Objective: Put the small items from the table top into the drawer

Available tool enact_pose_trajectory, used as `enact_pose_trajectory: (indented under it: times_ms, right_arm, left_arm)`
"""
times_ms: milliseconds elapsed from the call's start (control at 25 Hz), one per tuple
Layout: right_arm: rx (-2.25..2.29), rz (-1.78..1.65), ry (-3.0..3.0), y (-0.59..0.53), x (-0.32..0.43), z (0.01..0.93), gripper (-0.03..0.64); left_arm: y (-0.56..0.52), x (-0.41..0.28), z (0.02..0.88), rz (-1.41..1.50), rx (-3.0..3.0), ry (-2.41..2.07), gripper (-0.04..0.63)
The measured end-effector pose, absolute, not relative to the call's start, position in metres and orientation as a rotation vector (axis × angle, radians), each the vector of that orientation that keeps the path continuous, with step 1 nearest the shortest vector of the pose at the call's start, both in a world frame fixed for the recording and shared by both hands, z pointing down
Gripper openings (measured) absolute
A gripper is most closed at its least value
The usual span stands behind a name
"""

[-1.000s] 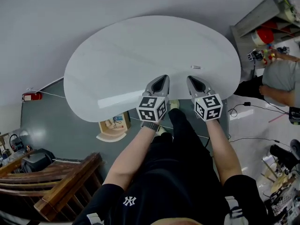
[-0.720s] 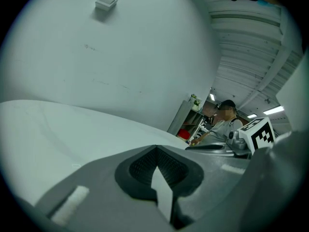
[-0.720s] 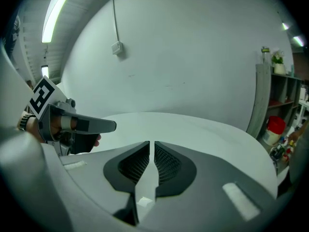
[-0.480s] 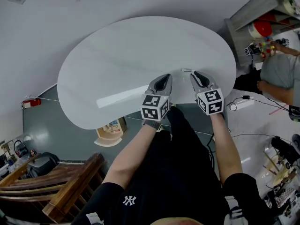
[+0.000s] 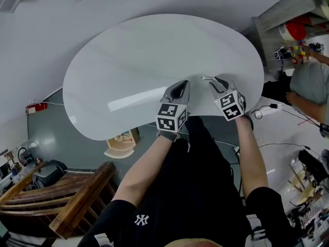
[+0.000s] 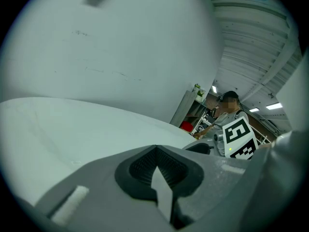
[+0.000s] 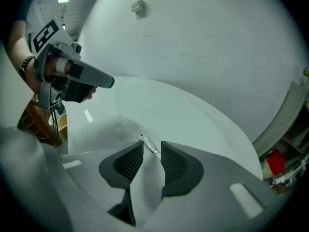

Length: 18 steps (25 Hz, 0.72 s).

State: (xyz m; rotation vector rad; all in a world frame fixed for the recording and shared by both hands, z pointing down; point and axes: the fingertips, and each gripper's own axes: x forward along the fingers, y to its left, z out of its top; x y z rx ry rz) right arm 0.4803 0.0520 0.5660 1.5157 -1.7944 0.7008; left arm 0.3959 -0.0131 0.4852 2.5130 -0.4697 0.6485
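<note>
Right hand-held gripper (image 5: 218,82): it is tilted down at the desk. Its jaws have just been opening and now stand a small way apart, gripping nothing.
Tube (image 7: 149,145): a thin, pale little tube lies flat on the desk right at the tips of the right hand-held gripper. Its near end reaches into the gap between the two pads, and neither pad presses on it.
Left hand-held gripper (image 6: 155,151): it sits just to the left of the right hand-held gripper, close but not touching. Its jaw tips are together with nothing between them, and it points out over the desk at a shallower slant.
Desk (image 5: 144,55): white and oval, it spreads out under and ahead of both hand-held grippers, with its near edge just behind them.
Person (image 5: 308,81): someone in a grey top is well off to the right of the right hand-held gripper, past the end of the desk.
Shelf (image 5: 288,19): it stands ahead of that person, far right of the right hand-held gripper, with a red thing on it.
</note>
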Motion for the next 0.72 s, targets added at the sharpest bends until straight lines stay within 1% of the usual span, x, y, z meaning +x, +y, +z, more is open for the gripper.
enact_pose_trajectory:
  times_ms: [320, 440, 520, 720]
  right_arm:
    - [1.409, 0.667, -1.77, 0.043, 0.48, 0.591, 0.143]
    - [1.402, 0.696, -1.78, 0.044, 0.477, 0.593, 0.123]
    - [1.407, 0.718, -1.782, 0.044, 0.475, 0.593, 0.084]
    - [1.445, 0.749, -1.786, 0.043, 0.476, 0.593, 0.081]
  left_arm:
    - [-0.016, 0.392, 0.499, 0.677, 2.479, -0.475, 0.003]
    - [-0.019, 0.389, 0.501, 0.683, 2.472, -0.487, 0.003]
    - [-0.02, 0.388, 0.502, 0.69, 2.47, -0.491, 0.003]
    - [-0.02, 0.388, 0.503, 0.691, 2.473, -0.495, 0.003]
